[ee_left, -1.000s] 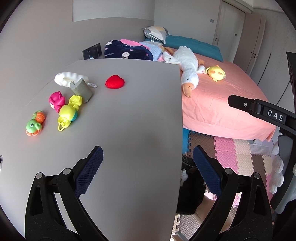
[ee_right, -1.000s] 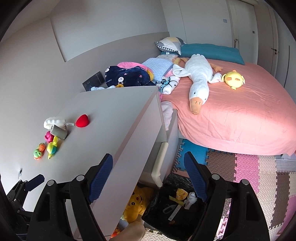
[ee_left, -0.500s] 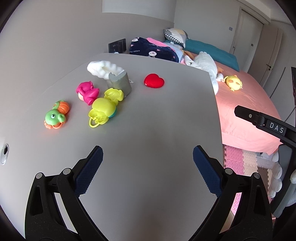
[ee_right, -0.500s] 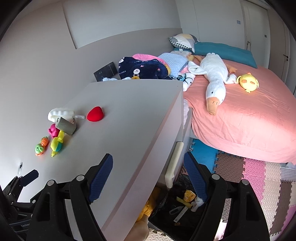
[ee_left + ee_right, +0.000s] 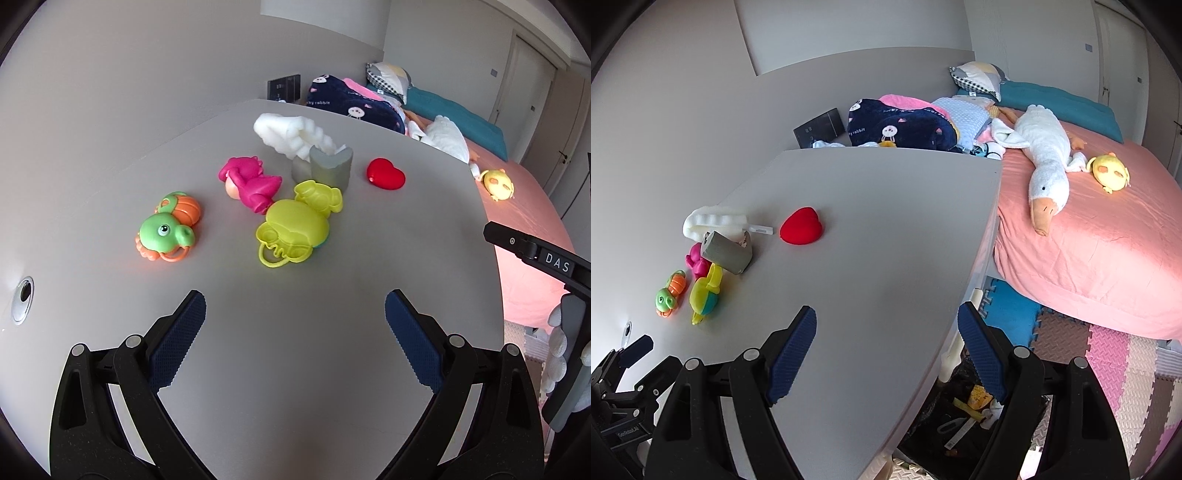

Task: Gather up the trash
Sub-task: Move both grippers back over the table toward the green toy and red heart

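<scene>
We hold our left gripper [image 5: 293, 332] low over the grey table [image 5: 332, 369], and its jaws stand wide apart with nothing between them. Our right gripper [image 5: 886, 345] hangs over the table's edge, and its jaws are wide apart and empty too. We think both are held open like this so they are ready to pinch something. The trash sits in a little bunch at the far side of the table: a white foam piece [image 5: 291, 134] and a grey cardboard tube [image 5: 328, 168] that leans right against it. We think these are the trash because they look like packing stuff, not toys. The toys lie just beside them: a pink toy [image 5: 251, 182], a yellow toy [image 5: 295, 227] touching the tube, a green and orange turtle toy [image 5: 168, 230] a bit apart, and a red heart [image 5: 386, 173] off to the side. Down on the floor by the table is a black trash bag [image 5: 960, 417] with some bits already in it, so we think that is where the trash goes. Some things are hard to see. The bag is partly hidden behind our right gripper and the table edge. A small white strip [image 5: 761, 229] pokes out by the foam, and we cannot tell what it is. We cannot see the back of the tube or what is under the foam. The bed [image 5: 1108, 258] with the white goose [image 5: 1047, 162] is cut off at the side.
</scene>
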Available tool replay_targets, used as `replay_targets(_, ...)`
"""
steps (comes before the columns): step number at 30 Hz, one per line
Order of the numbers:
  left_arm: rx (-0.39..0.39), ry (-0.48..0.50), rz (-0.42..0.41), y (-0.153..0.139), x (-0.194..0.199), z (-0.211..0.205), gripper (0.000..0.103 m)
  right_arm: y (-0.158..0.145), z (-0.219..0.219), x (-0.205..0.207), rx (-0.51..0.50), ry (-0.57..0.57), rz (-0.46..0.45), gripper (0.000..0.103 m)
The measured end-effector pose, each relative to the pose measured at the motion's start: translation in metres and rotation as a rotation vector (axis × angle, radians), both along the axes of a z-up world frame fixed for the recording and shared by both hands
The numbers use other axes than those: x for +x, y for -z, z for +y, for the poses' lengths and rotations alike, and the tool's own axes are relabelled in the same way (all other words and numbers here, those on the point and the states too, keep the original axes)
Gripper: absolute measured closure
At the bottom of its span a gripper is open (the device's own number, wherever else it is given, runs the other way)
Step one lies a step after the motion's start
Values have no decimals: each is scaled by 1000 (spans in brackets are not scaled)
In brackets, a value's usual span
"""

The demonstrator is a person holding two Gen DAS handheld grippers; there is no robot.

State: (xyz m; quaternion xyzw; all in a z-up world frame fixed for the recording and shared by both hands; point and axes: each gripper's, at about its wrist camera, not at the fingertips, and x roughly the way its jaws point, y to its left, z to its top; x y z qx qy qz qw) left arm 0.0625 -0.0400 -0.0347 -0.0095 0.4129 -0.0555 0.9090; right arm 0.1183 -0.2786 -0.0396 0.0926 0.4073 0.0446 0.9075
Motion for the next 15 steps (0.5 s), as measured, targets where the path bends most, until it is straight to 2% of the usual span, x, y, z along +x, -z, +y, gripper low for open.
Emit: replay_targets(15, -12, -99, 5, 3, 29, 56, 9, 8, 40, 55, -8, -76, 29, 24)
